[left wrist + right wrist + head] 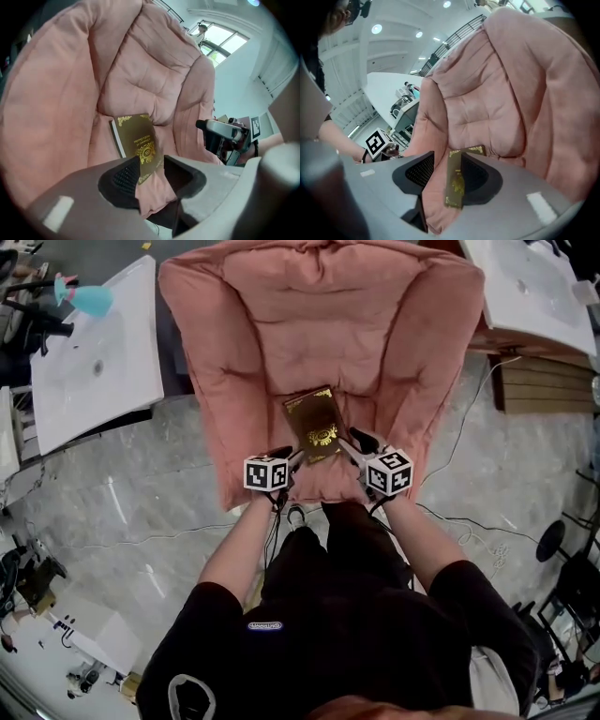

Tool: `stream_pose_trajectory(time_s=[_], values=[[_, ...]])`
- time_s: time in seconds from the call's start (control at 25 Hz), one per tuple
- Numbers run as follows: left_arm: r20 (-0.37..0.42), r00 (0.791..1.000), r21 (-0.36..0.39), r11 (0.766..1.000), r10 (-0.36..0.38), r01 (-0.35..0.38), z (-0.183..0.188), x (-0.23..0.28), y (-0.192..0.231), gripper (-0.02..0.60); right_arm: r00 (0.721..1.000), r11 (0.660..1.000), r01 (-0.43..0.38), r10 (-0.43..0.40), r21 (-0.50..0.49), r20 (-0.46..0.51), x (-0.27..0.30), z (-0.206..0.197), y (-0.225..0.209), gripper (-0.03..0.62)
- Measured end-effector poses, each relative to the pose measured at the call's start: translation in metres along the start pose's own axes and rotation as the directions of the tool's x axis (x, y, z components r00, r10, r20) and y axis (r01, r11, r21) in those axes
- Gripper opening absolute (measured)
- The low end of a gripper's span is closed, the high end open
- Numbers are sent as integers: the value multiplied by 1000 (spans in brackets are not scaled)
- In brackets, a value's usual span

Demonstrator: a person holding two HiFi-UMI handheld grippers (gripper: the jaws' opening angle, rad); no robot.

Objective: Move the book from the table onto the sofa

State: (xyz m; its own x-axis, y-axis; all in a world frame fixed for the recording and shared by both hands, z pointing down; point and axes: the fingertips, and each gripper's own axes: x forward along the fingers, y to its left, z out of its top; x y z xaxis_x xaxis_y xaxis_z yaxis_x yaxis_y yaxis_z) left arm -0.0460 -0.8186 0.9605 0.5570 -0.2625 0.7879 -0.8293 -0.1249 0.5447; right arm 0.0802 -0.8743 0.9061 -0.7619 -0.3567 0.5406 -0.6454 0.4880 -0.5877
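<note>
1. Centrally, the book (314, 423) lay on the seat cushion of the pink sofa (281, 324). Its dark cover with gold ornament faced up. Its far end pointed toward the backrest and its near end toward the front edge of the seat.
2. The left gripper (289, 459) was positioned at the near left corner of the book and pointed down toward the seat. Its marker cube (266, 472) sat just behind the jaws.
3. In the left gripper view, the jaws stood apart. The near corner of the book appeared in the gap between them, with pink cushion showing below it. The corner ran close along the pad (123, 176) at that view's left. No pinch on the book was evident, so this gripper was unclenched.
4. The right gripper (352, 448) was positioned at the near right corner of the book.
5. In the right gripper view, the jaws were also spread. The book stood in the gap, seen almost edge-on, close against the jaw at that view's right. A strip of cushion separated it from the opposite pad. The book was not clamped.
6. A person in a black short-sleeved top (356, 634) held both grippers and stood at the front of the sofa.
7. A white table (94, 371) stood at the head view's left and carried a teal object (89, 298).
8. Thin cables (469, 521) ran across the grey marbled floor (141, 512).
</note>
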Motion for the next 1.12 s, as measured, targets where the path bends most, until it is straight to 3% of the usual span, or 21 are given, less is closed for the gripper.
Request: stream_pose_trajectory(time_s=[0.12,0.2,0.36,0.48,0.64,0.8,1.0,1.12], values=[[73,997,56,998,0,-4,19,-40,-30,163,997,995,-65,67,-71,24,-29,21,44,217],[113,994,150,989,-9,-9,33,-70,-60,158,993,990,-97,103,-104,54,-54,40,74,215],[201,979,345,938,-25,-47,50,-141,-120,146,978,977,-149,169,-151,126,-110,82,130,209],[318,947,421,901,-36,-107,68,-198,-156,120,963,969,-163,197,-187,183,-150,113,160,193],[475,878,444,878,-62,-178,81,-281,-185,109,945,955,-160,221,-249,240,-186,144,209,177],[607,786,464,857,-122,-225,78,-367,-213,94,907,917,-152,278,-368,317,-220,179,280,170],[723,654,531,784,-222,-322,58,-468,-261,68,823,840,-157,402,-519,401,-267,197,384,144],[754,596,553,756,-275,-351,33,-524,-287,58,791,799,-152,451,-582,414,-289,185,442,137]])
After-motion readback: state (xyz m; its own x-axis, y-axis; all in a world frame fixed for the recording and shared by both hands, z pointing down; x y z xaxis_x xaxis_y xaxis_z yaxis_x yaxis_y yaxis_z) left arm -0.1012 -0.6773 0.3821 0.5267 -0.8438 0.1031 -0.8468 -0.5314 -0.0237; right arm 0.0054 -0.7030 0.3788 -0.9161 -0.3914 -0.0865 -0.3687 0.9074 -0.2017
